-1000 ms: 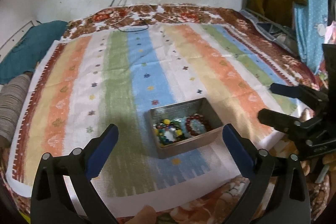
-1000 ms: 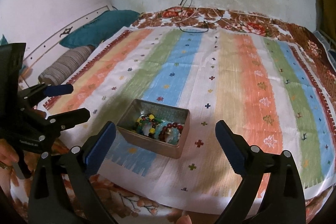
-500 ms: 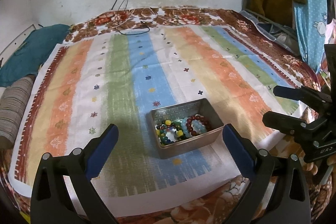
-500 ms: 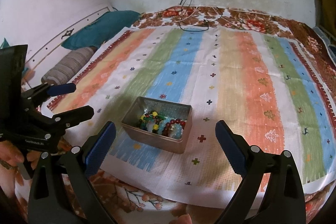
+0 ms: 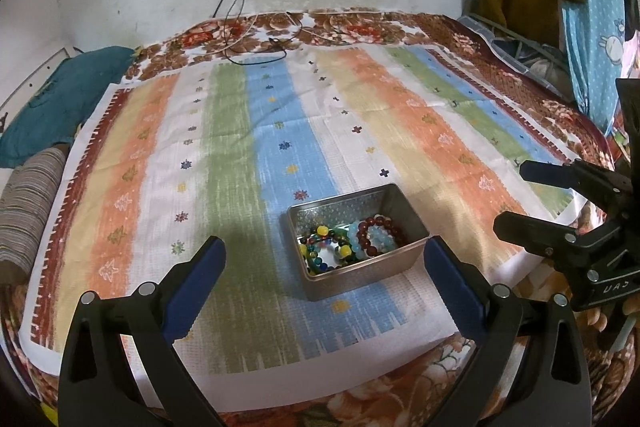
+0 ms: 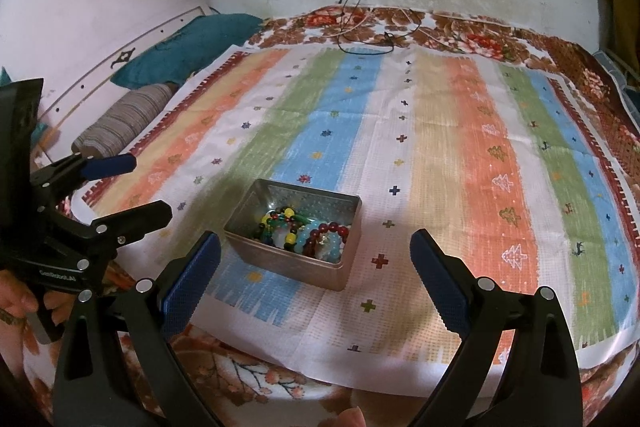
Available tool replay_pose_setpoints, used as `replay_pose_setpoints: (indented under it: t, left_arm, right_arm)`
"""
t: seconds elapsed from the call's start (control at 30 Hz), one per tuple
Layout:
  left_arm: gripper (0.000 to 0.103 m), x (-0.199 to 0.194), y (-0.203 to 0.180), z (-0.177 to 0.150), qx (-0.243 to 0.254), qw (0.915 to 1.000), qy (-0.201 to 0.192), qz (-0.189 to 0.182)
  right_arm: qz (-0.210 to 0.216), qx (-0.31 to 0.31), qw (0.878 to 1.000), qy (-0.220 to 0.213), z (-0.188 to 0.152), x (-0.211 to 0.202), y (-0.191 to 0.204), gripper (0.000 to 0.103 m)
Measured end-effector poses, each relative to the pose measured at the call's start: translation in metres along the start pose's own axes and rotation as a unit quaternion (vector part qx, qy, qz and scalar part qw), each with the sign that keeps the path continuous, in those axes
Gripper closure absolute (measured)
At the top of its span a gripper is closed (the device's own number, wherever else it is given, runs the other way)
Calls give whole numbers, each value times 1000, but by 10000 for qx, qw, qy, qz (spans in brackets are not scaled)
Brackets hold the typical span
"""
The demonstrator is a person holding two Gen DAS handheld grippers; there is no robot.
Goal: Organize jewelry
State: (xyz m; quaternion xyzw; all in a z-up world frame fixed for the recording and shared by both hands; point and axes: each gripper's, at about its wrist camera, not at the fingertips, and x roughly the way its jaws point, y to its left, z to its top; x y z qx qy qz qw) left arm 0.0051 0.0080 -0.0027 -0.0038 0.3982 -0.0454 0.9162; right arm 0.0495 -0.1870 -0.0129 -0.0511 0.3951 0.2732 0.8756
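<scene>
My left gripper (image 5: 324,275) and right gripper (image 6: 316,263) both gape wide, empty — the metal tin (image 5: 404,259) of bead bracelets (image 5: 376,233) sits between them on the striped cloth (image 5: 224,155).

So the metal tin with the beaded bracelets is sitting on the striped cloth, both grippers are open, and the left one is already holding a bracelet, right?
Not quite. The left gripper holds nothing: in the left wrist view its jaws stand wide apart with only cloth between them. The rest is right: the metal tin sits on the striped cloth with the beaded bracelets inside, and the right gripper is open too.
</scene>
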Motion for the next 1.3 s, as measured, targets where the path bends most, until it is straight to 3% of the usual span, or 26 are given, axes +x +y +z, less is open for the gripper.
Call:
replay_pose_setpoints:
  t: [1.3]
  left_arm:
    - [6,1,2,-5,24,10000,77,24]
  right_arm:
    - [-32,-22,10000,16,-1,1,0,7]
